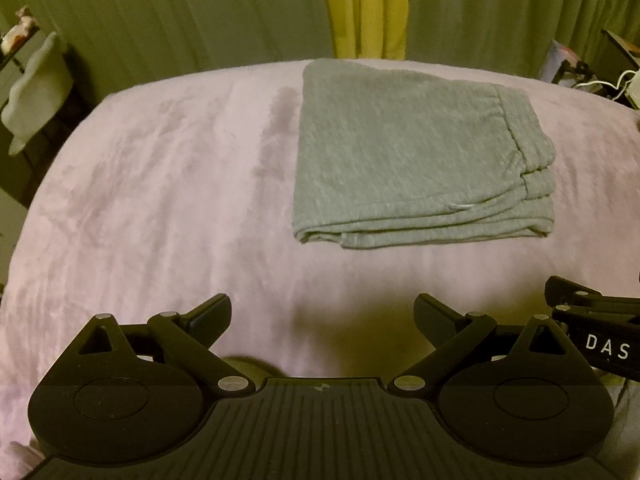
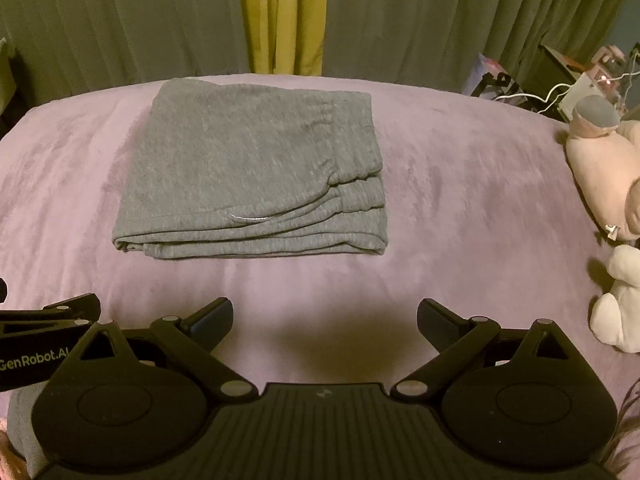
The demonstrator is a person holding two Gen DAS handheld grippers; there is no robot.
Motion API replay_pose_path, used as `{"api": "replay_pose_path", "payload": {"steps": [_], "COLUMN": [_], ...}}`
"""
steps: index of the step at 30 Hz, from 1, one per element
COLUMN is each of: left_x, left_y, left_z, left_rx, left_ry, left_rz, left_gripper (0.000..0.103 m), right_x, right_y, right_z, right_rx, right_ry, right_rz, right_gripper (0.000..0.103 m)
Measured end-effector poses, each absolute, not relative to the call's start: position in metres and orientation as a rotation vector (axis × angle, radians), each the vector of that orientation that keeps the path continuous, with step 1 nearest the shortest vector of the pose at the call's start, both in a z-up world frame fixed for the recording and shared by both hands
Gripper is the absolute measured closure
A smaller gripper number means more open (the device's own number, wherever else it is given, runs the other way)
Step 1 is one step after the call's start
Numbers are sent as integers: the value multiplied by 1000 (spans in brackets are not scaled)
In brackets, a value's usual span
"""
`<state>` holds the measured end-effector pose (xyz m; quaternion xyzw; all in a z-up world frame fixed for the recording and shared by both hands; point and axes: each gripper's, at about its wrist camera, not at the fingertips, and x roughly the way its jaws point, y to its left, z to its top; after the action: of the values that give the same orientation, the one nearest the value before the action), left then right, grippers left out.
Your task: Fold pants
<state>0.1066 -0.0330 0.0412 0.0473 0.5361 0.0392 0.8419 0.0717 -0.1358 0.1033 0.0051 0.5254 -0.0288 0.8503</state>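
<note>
The grey pants [image 1: 416,156] lie folded into a thick rectangle on the lilac bed cover [image 1: 160,200], with stacked layers at the near edge and the waistband on the right. They also show in the right wrist view [image 2: 252,172]. My left gripper [image 1: 322,314] is open and empty, held back from the near edge of the pants. My right gripper [image 2: 325,318] is open and empty, also short of the pants. The right gripper's side shows at the right edge of the left wrist view [image 1: 592,320].
Green curtains [image 2: 440,20] with a yellow strip hang behind the bed. Pink and white plush toys [image 2: 608,168] lie on the bed cover [image 2: 460,184] at the right. A cluttered stand with cables [image 2: 576,84] is at the back right. A shelf [image 1: 24,80] stands at the left.
</note>
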Motion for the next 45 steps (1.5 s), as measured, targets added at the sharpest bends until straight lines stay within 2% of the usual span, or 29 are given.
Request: {"api": "replay_pose_path", "payload": {"steps": [45], "left_x": [104], "left_y": [-30], "left_z": [39], "left_rx": [76], "left_ry": [1141], "left_rz": [69], "left_gripper": [2], "right_x": [70], "right_y": [-129], "right_z": [100], "right_rx": [-3], "right_ry": [1115], "right_rz": [-50], "right_gripper": [4]}}
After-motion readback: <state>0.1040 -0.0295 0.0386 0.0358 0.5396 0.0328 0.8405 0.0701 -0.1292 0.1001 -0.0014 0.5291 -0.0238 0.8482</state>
